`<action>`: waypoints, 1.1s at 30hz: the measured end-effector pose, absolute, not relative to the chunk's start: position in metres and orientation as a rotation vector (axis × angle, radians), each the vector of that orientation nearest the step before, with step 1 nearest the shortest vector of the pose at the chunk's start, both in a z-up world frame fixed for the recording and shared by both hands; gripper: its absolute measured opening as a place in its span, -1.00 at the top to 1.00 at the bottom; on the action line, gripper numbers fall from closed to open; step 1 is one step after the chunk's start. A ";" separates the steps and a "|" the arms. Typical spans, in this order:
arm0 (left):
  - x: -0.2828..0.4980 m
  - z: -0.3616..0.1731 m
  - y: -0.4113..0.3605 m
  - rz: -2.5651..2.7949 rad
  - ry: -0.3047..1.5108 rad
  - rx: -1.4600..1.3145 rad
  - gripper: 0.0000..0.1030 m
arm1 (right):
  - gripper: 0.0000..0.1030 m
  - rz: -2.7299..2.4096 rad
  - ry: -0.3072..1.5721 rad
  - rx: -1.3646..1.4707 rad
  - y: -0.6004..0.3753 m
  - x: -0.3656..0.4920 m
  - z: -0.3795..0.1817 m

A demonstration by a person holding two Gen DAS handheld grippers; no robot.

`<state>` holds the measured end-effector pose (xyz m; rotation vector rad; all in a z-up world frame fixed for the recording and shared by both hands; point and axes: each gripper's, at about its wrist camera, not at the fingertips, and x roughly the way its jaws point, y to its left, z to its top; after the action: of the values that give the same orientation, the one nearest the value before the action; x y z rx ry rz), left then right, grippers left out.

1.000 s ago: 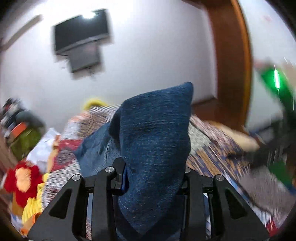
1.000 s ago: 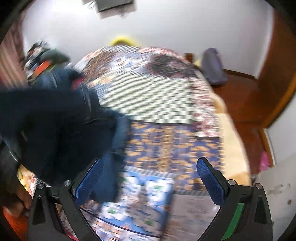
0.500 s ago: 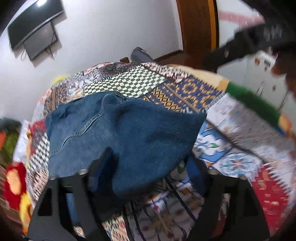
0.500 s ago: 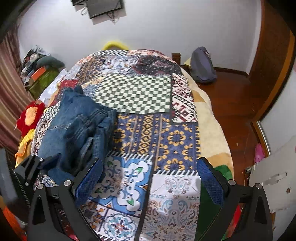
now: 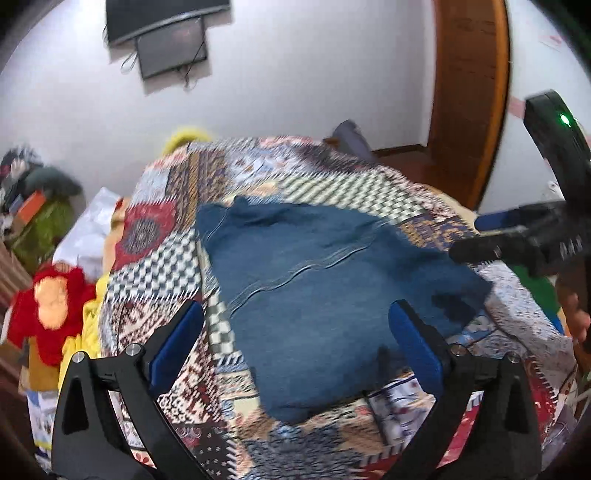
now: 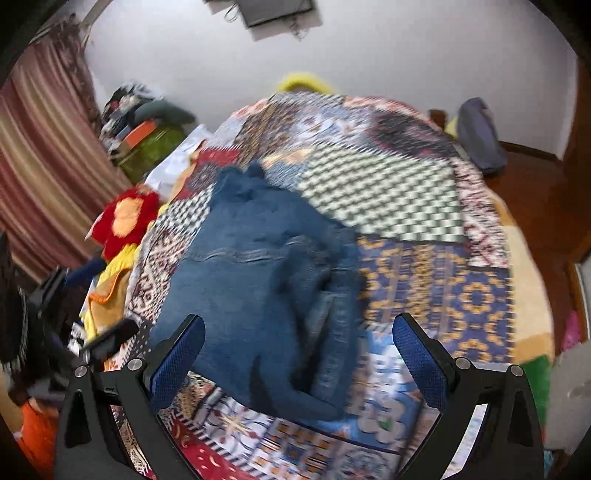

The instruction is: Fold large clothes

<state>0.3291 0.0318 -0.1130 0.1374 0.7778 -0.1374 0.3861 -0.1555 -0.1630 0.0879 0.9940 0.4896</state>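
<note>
A pair of blue jeans (image 5: 325, 280) lies folded over on the patchwork bedspread (image 5: 155, 266). It also shows in the right wrist view (image 6: 266, 288), with its right part bunched up. My left gripper (image 5: 295, 343) is open and empty, above the near edge of the jeans. My right gripper (image 6: 295, 358) is open and empty, also above the jeans' near edge. The right gripper's black body shows at the right of the left wrist view (image 5: 524, 247).
A red and orange soft toy (image 5: 51, 306) and yellow cloth (image 6: 110, 280) lie at the bed's left edge. Clutter (image 6: 147, 136) stands at the far left by a striped curtain (image 6: 40, 166). A grey bag (image 6: 480, 136) sits on the floor at the far right. A TV (image 5: 162, 33) hangs on the wall.
My left gripper held the jeans up a second ago; it has opened and the jeans now lie flat on the bed. Both grippers have shifted over the jeans.
</note>
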 end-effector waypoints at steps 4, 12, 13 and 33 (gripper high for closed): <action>0.343 -0.140 0.057 -0.128 0.871 0.042 -0.96 | -0.96 0.519 1.098 0.094 -0.132 0.400 -0.194; 0.345 -0.193 0.080 -0.083 0.986 -0.101 -0.99 | -0.97 0.418 1.187 0.021 -0.156 0.412 -0.251; 0.343 -0.195 0.082 -0.087 0.983 -0.116 -0.99 | -0.97 0.423 1.187 0.042 -0.163 0.411 -0.252; 0.312 -0.198 0.146 0.125 1.036 0.033 -0.99 | -0.97 0.194 1.077 -0.080 -0.232 0.392 -0.220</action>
<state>0.3120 0.1458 -0.1981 0.0327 1.0359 0.1252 0.3917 -0.2317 -0.2203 -0.0799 1.0766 0.1939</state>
